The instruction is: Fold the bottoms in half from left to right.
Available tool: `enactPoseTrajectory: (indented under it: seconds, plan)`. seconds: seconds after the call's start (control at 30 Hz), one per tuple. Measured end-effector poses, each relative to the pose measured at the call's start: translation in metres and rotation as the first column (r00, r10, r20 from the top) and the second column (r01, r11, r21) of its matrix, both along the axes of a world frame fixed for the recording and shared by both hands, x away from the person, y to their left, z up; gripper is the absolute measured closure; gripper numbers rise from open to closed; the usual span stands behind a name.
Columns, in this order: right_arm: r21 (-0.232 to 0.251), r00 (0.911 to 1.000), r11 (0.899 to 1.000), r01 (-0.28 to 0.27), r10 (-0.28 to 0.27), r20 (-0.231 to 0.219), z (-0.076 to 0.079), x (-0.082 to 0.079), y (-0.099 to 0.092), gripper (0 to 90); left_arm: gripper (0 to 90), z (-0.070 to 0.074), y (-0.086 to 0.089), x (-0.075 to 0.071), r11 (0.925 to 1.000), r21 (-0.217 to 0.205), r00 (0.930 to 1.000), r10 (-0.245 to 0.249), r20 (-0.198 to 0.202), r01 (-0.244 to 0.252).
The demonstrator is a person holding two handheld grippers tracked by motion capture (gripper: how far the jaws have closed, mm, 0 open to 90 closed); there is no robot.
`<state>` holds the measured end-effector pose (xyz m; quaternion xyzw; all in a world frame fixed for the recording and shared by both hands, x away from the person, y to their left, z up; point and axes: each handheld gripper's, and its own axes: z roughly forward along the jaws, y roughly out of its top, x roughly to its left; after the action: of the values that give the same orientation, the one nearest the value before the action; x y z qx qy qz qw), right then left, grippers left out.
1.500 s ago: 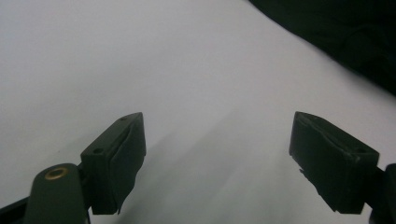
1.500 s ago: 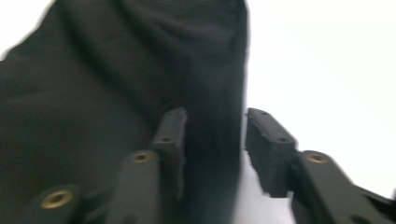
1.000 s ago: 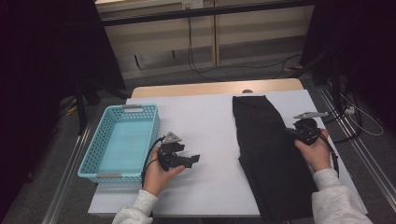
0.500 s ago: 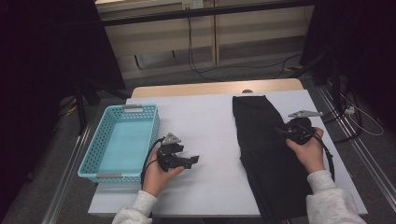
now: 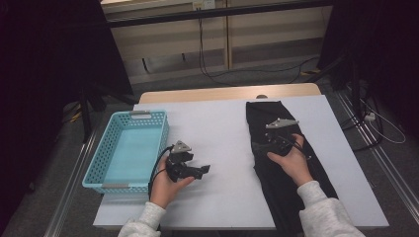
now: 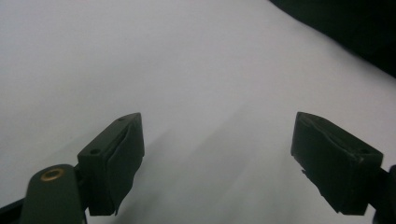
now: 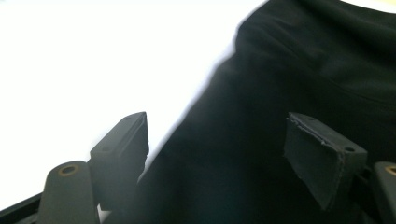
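Letting go: the right gripper (image 5: 261, 146) has just been opening its jaws, and nothing lies between them; the pads stand apart above the black garment (image 5: 281, 173).
Shift since a second ago: the right hand (image 5: 290, 160) has come from the garment's right edge, near the bench's right side, across to its left edge.
Meaning: the cloth looks released after a fold or a tug, and a new hold along the left edge seems next.
Garment place: flat along the right half of the bench (image 5: 217, 128), running from far edge to near edge.
Left gripper (image 5: 200, 170): jaws wide, empty, low over bare white bench, just beside the blue basket (image 5: 114, 148).
Hard to make out: dark folds blur together; the garment's near end is covered by the sleeve.
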<state>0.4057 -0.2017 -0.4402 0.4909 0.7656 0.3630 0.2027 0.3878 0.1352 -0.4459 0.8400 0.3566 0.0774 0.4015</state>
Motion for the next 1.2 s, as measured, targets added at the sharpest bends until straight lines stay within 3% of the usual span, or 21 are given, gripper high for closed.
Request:
enactPoseTrajectory:
  seconds: [0.17, 0.33, 0.47, 0.5, 0.7, 1.07, 1.2]
  plan:
    - [-0.028, 0.9997, 1.0, -0.012, 0.011, -0.023, -0.008, 0.003, 0.011, 21.6, 16.0, -0.002, 0.003, -0.001, 0.9999, 0.005, 0.9999, 0.012, -0.008, -0.012]
    - [-0.019, 0.9998, 1.0, -0.02, 0.02, -0.001, -0.012, 0.006, 0.016, 25.6, 15.9, -0.003, 0.004, -0.003, 0.9999, 0.005, 0.9998, 0.014, -0.011, -0.014]
    - [-0.09, 0.9988, 0.995, -0.033, 0.03, -0.037, -0.021, 0.009, 0.023, 23.1, 16.1, -0.004, 0.002, -0.003, 0.9999, 0.011, 0.9999, 0.012, -0.009, -0.011]
    - [-0.085, 0.9995, 0.996, -0.028, 0.026, -0.02, -0.024, 0.009, 0.022, 22.7, 16.1, -0.004, 0.002, -0.002, 0.9999, 0.01, 0.9999, 0.009, -0.008, -0.009]
    - [-0.072, 0.9998, 0.997, -0.009, 0.008, -0.019, -0.024, 0.007, 0.022, 28.5, 16.3, -0.001, -0.001, -0.001, 1.0, 0.001, 1.0, 0.0, -0.006, 0.0]
    - [-0.061, 0.9998, 0.998, 0.02, -0.019, 0.001, -0.023, 0.006, 0.014, 51.7, 16.3, -0.002, 0.001, 0.0, 1.0, -0.002, 1.0, 0.005, -0.005, -0.005]
    - [-0.06, 0.9996, 0.998, 0.028, -0.028, 0.006, -0.024, 0.005, 0.015, 52.5, 16.3, -0.001, 0.001, 0.0, 1.0, -0.002, 1.0, 0.007, -0.003, -0.007]
